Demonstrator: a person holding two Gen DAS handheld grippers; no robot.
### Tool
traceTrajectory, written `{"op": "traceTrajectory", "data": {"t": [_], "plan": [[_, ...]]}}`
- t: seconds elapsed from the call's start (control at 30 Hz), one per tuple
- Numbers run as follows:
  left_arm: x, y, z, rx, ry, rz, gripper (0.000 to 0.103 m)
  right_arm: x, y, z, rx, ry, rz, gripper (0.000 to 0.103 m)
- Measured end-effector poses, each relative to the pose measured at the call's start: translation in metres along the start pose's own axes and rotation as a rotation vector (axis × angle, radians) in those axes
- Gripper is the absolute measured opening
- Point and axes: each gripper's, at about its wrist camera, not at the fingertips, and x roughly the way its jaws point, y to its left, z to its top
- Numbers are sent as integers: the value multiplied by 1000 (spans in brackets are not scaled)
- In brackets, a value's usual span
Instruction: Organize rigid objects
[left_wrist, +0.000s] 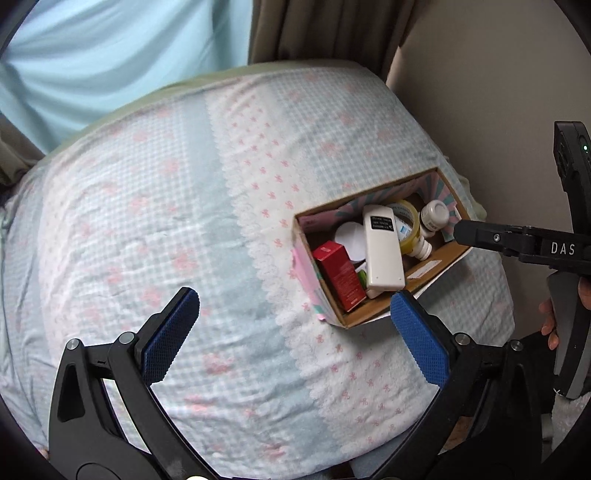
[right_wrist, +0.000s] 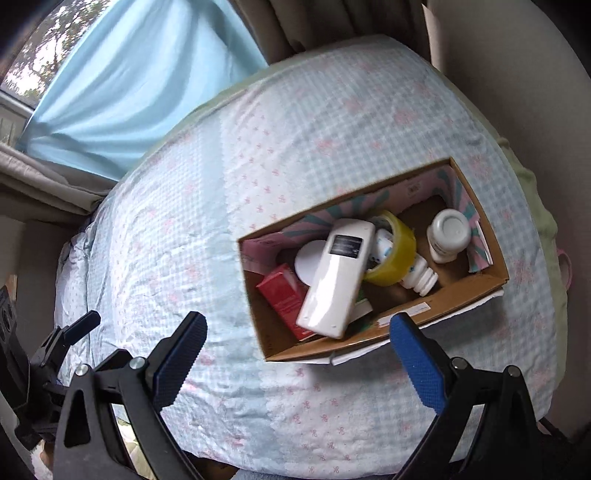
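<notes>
- A cardboard box (right_wrist: 436, 312) sits on the bed (right_wrist: 207, 206), toward its right side, on a blue-checked cover with pink bows.
- Inside the box, a white remote control (right_wrist: 334, 284) lies slanted on top of the other things, its dark label end pointing toward the far wall of the box.
- A red carton (right_wrist: 284, 299) lies under the remote's near end, and a white round lid (right_wrist: 310, 262) shows just behind it.
- A yellow tape roll (right_wrist: 395, 254) leans beside the remote, touching a white bottle (right_wrist: 419, 277) lying on its side.
- Another white bottle (right_wrist: 448, 236) stands upright at the box's far right end.
- The left tool (left_wrist: 295, 325) hovers over the bed beside the box, its blue pads spread wide, holding nothing.
- The right tool (right_wrist: 297, 350) hangs over the box's near edge, also spread and empty.
- A pale blue curtain (right_wrist: 122, 92) hangs behind the bed.
</notes>
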Motion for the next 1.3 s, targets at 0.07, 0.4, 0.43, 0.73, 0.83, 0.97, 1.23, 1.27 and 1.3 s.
{"op": "traceTrajectory", "data": {"t": [0.07,0.4,0.43,0.73,0.83,0.97,1.23,1.27,1.3], "plan": [[-41,17,0,-26,-68,24,103,-28,35,-2,-70,-49,1,98],[-226,57,-29,-131,-461,180,103,-171,155,-42,-330,-430,-96,98],[-236,57,-34,-138,-483,188,103,-179,160,-48,-351,-459,-106,98],[-267,48,-77,-184,-608,224,103,-203,172,-87,-428,-588,-152,98],[-267,45,-81,-188,-623,231,103,-206,173,-91,-432,-606,-155,98],[-267,43,-82,-189,-631,240,103,-209,174,-90,-434,-618,-151,98],[-267,37,-78,-182,-637,259,103,-210,173,-89,-428,-621,-141,98],[-266,35,-77,-182,-637,260,103,-210,172,-88,-424,-622,-139,98],[-265,34,-77,-181,-637,260,103,-210,172,-87,-422,-622,-140,98]]}}
